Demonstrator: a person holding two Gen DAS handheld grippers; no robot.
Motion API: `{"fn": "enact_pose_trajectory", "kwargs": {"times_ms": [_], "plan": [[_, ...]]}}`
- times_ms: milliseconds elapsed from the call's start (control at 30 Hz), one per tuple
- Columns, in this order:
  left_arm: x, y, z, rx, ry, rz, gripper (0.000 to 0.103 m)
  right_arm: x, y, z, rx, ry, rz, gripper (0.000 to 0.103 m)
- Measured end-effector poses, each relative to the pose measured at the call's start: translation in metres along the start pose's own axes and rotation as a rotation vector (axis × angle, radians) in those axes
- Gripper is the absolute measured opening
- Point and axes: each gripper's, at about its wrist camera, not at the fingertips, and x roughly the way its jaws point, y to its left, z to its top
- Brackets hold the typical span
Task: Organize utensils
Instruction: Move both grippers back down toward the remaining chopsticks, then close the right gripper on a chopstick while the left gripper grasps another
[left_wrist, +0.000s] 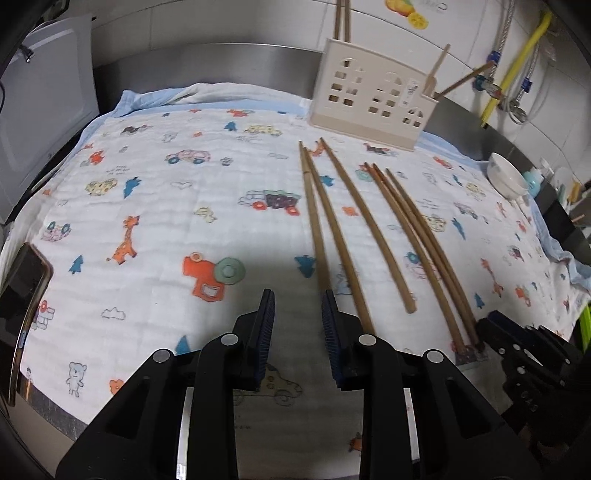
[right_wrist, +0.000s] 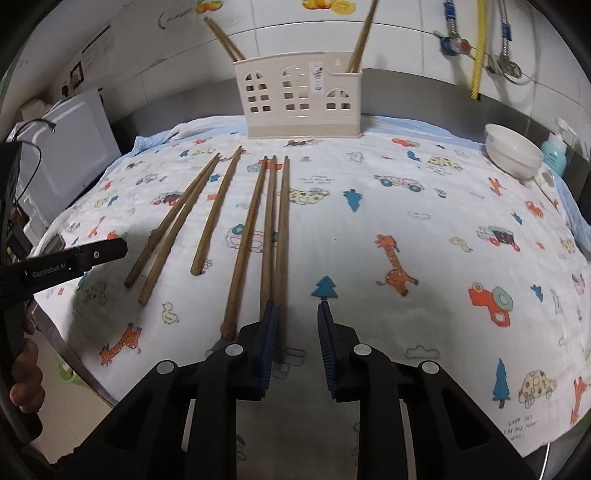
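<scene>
Wooden chopsticks (right_wrist: 273, 229) lie on cloth (right_wrist: 406, 229); both grippers (left_wrist: 297, 295) (right_wrist: 295, 306) narrowly open, holding nothing

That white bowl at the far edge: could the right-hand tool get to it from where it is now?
Probably yes. The bowl sits in the open on the cloth, and nothing lies between it and the right gripper, whose fingers are empty. The chopsticks lie off to the other side.

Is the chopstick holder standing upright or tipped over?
Upright. The chopstick holder stands on its base on the cloth, with chopsticks sticking up out of it.
</scene>
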Motion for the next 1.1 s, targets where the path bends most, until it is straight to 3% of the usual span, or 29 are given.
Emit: {"fn": "enact_pose_trajectory", "kwargs": {"times_ms": [167, 467, 633, 733, 800, 933, 1100], "plan": [[0.005, -0.006, -0.004, 0.027, 0.014, -0.016, 0.027, 0.004, 0.007, -0.003, -0.051, 0.005, -0.040, 0.016], [0.017, -0.014, -0.006, 0.067, 0.022, -0.001, 0.026, 0.005, 0.001, -0.002, -0.006, -0.006, -0.038, 0.009], [0.022, -0.026, -0.006, 0.131, 0.007, 0.057, 0.025, 0.008, 0.001, 0.000, -0.003, -0.015, -0.034, 0.009], [0.022, -0.020, -0.001, 0.115, 0.014, 0.055, 0.015, 0.008, -0.002, 0.000, 0.011, -0.020, -0.023, 0.008], [0.022, -0.011, 0.003, 0.095, 0.028, 0.028, 0.007, 0.007, -0.003, 0.000, 0.019, -0.019, -0.014, 0.007], [0.019, 0.004, 0.008, 0.055, 0.031, -0.011, 0.006, -0.001, -0.001, 0.003, 0.015, -0.037, -0.011, 0.007], [-0.006, 0.016, 0.018, 0.061, -0.055, -0.042, 0.006, -0.032, 0.002, 0.020, -0.013, -0.132, -0.026, 0.007]]}}
